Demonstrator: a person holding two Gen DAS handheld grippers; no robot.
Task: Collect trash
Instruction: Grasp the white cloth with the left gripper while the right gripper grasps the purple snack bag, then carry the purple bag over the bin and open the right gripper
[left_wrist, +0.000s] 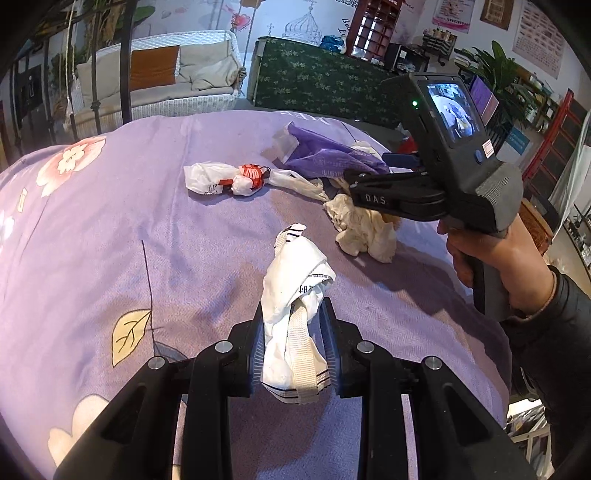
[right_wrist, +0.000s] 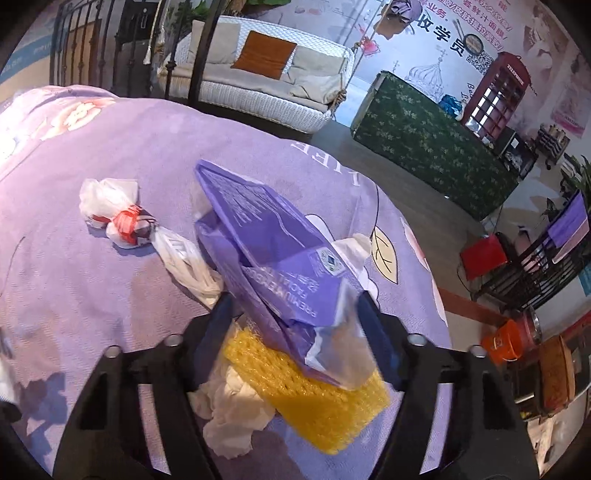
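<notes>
1. My left gripper sits low over the bed, level and pointing forward, its jaws clamped on a white bag that stands up between them.
2. My right gripper is out ahead and to the right; in the left view its body angles leftward, held from below by my right hand with the wrist bent up.
3. The right jaws are closed on a purple wrapper, gripping its lower crumpled end, the rest sticking forward over the bed.
4. Under the wrapper lie a yellow sponge and a crumpled tissue, touching each other on the sheet.
5. A knotted white-and-red bag lies further out, its twisted tail reaching the tissue pile.
6. Beyond the bed stand a wicker sofa and a green-draped counter.
</notes>
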